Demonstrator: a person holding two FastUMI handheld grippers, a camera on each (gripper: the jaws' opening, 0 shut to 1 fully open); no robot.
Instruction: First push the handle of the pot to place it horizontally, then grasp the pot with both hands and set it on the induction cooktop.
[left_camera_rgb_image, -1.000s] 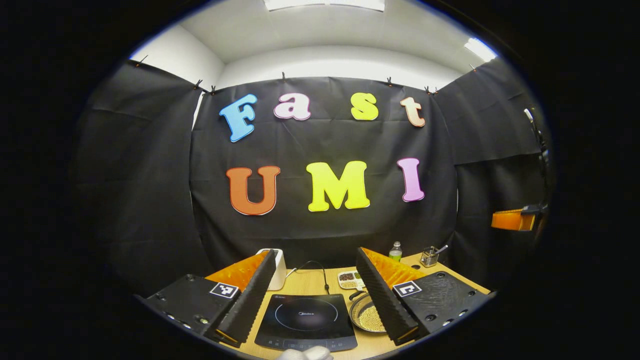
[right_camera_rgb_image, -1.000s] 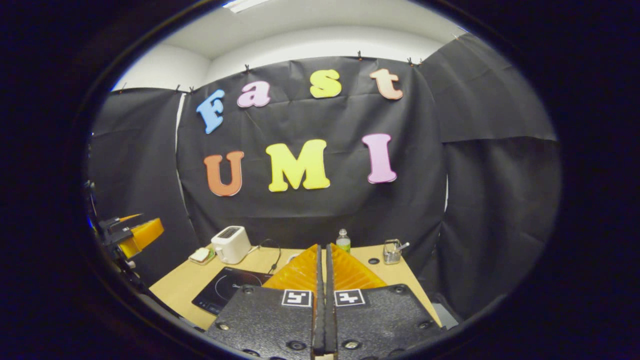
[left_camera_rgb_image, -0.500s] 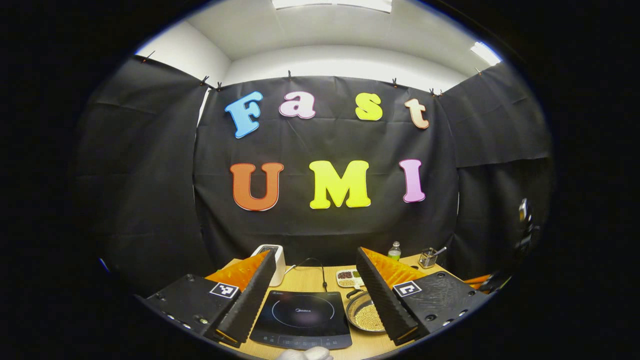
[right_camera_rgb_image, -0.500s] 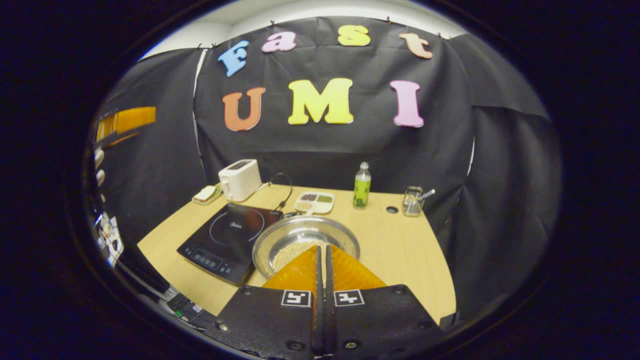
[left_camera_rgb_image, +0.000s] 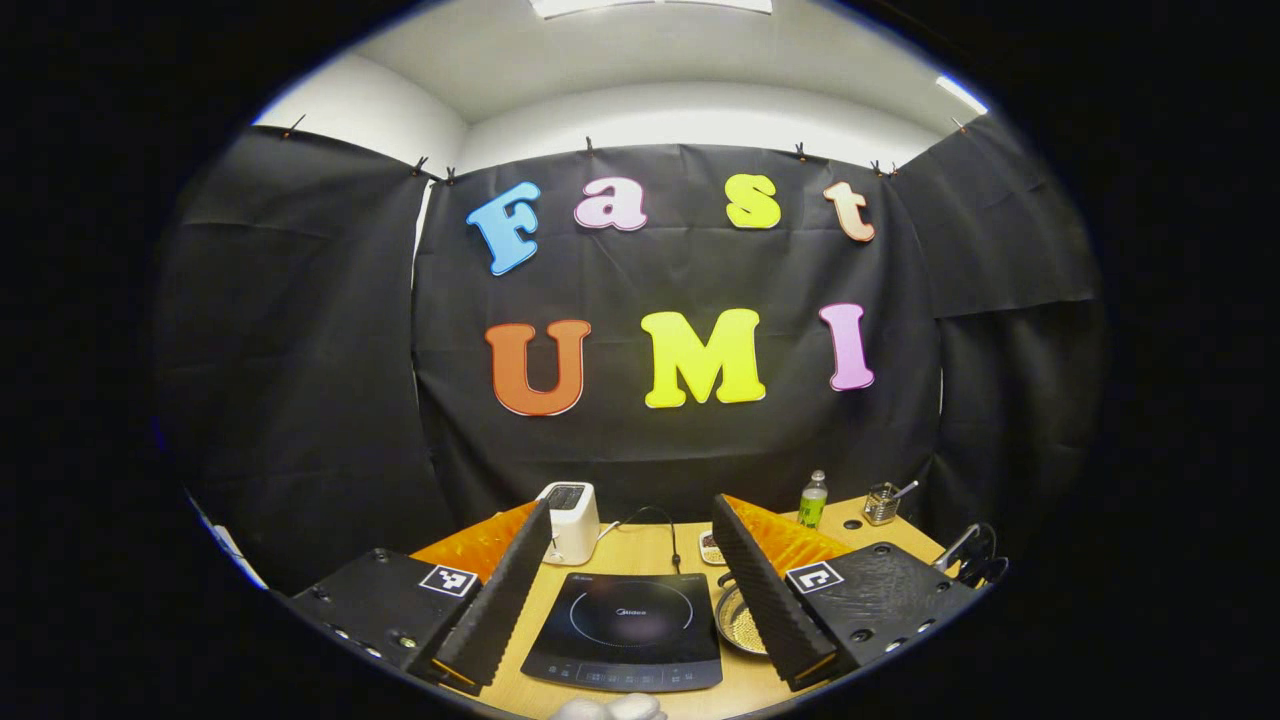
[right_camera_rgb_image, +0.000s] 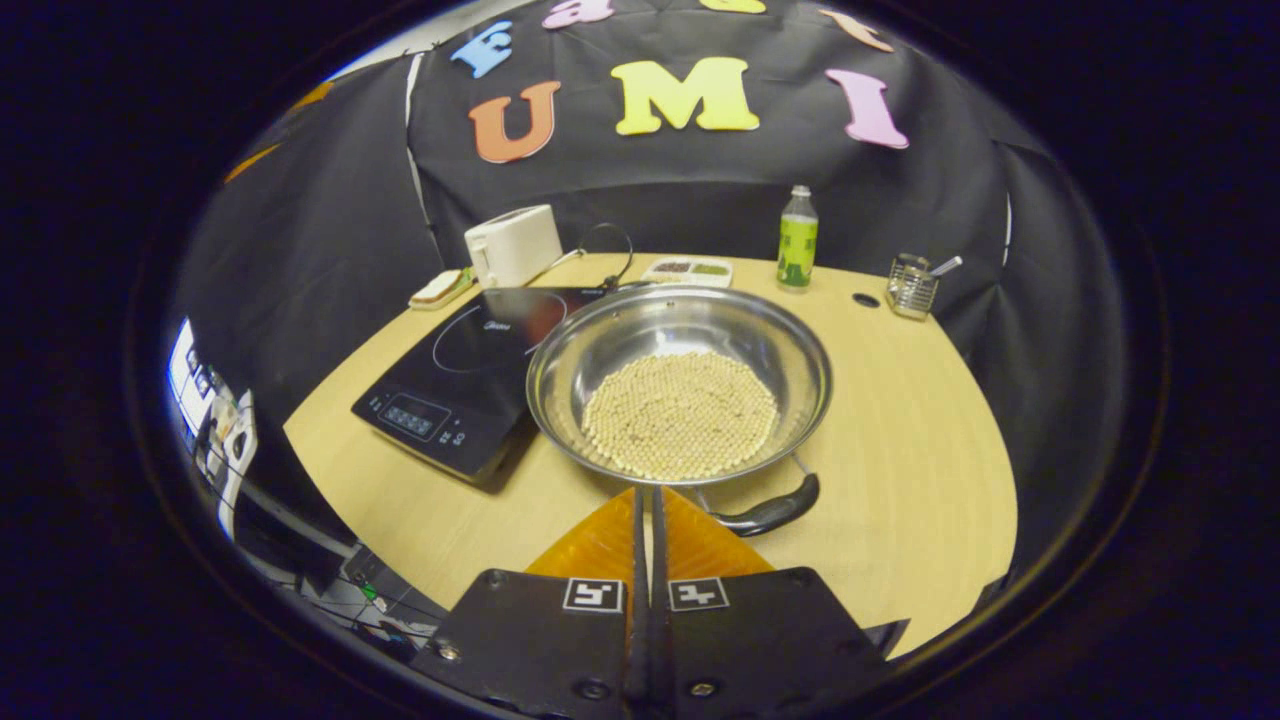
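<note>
You've got the right gripper (right_camera_rgb_image: 645, 492) pressed together at bottom center, so it can nudge the pot (right_camera_rgb_image: 680, 385) handle (right_camera_rgb_image: 770, 512); left gripper (left_camera_rgb_image: 632, 578) waits spread.

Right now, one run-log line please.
phase: approach | right tongs: shut, at pot near rim | left tongs: open, above cooktop | pot: on table, beside cooktop

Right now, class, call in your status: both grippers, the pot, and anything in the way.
Left gripper open above induction cooktop. Right gripper shut, empty, by pot near its handle. Pot on table beside cooktop. Nothing between.
</note>
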